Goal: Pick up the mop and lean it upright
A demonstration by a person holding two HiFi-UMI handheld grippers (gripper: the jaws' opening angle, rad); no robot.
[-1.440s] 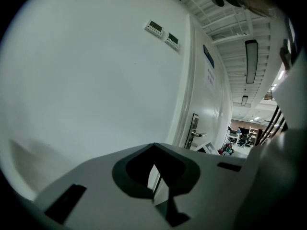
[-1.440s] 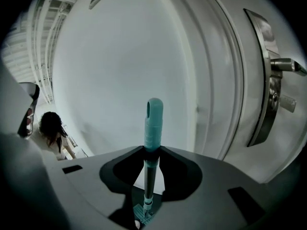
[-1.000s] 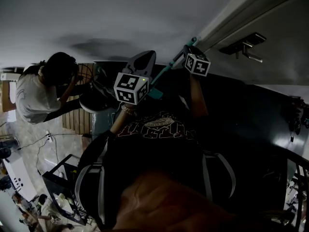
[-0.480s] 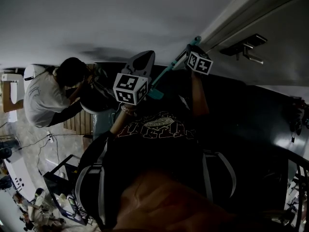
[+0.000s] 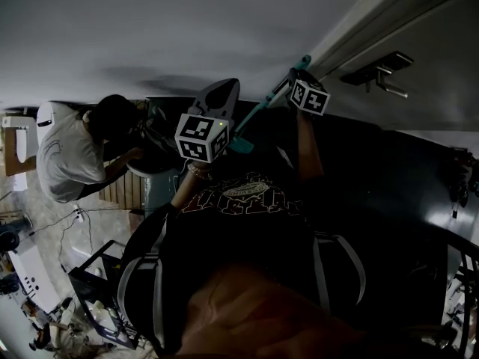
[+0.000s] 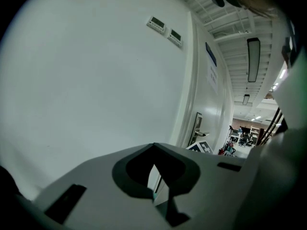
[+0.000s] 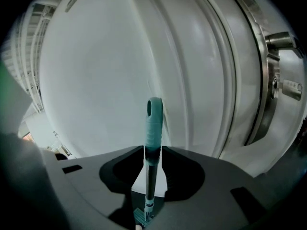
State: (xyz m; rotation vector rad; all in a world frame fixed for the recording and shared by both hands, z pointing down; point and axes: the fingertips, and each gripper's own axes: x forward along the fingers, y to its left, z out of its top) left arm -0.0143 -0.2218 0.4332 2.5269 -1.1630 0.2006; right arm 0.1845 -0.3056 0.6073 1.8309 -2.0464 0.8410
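The mop's thin pole (image 5: 258, 111) with its teal grip (image 5: 301, 63) slants up against the white wall beside a door frame. My right gripper (image 5: 299, 77) is shut on the pole just below the grip. In the right gripper view the teal grip (image 7: 154, 123) stands straight up between the jaws. My left gripper (image 5: 218, 96) is lower on the pole, its marker cube (image 5: 202, 135) facing me. In the left gripper view its jaws stand almost together, with a sliver of the teal mop part (image 6: 153, 193) pinched at their base. The mop head is hidden.
A door with a metal lever handle (image 5: 382, 69) is at the right, also seen as the door handle (image 7: 283, 40) close to the mop. A person in a white shirt (image 5: 71, 159) bends over at the left. Clutter (image 5: 82, 316) lies on the floor at lower left.
Both grippers and the mop stay almost still. The person in the white shirt has shifted and bent further over at the left.
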